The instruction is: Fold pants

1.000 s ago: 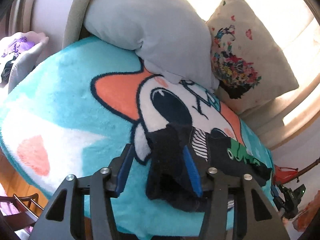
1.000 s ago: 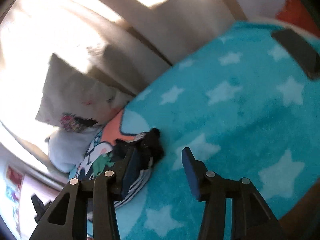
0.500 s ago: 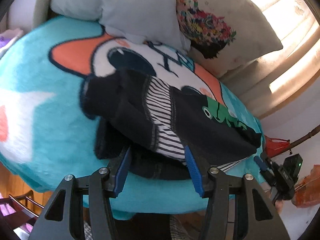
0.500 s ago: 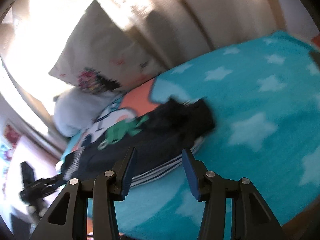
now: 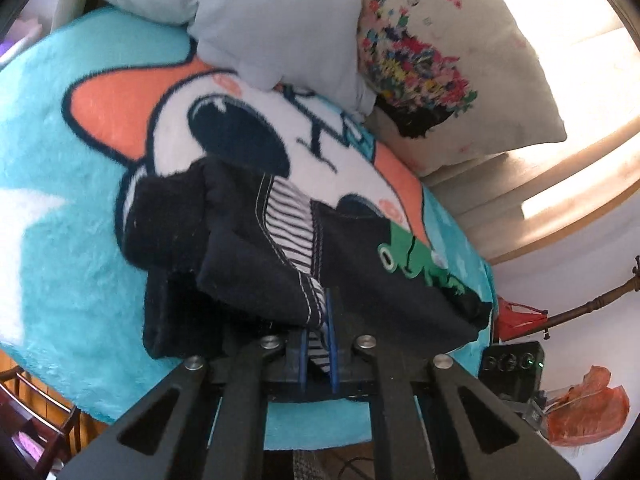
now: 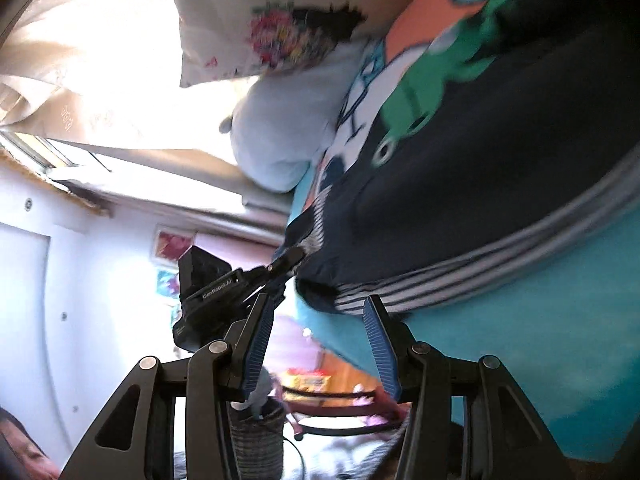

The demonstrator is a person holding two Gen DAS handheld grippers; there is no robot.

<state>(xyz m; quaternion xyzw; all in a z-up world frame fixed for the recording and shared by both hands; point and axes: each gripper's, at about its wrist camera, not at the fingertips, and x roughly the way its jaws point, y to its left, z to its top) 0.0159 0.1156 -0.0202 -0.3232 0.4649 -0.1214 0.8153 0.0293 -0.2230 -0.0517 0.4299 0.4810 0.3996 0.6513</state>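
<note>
Pants of dark navy knit with a striped lining and a green frog patch (image 5: pixel 360 264) lie crumpled near the front edge of a bed covered by a fluffy turquoise cartoon blanket (image 5: pixel 72 240). Left tongs (image 5: pixel 318 344) are pressed together, pinching the striped hem. Right tongs (image 6: pixel 316 332) are spread, hovering just beside the striped waistband (image 6: pixel 500 264) at the blanket's edge. The fabric looks soft, light and floppy, likely to sag and bunch; hems and waistband seem the firmest places to grip. A pale grey pillow (image 5: pixel 272 20) and a cream floral cushion (image 5: pixel 448 56) crowd the far side, leaving open blanket to the left.
</note>
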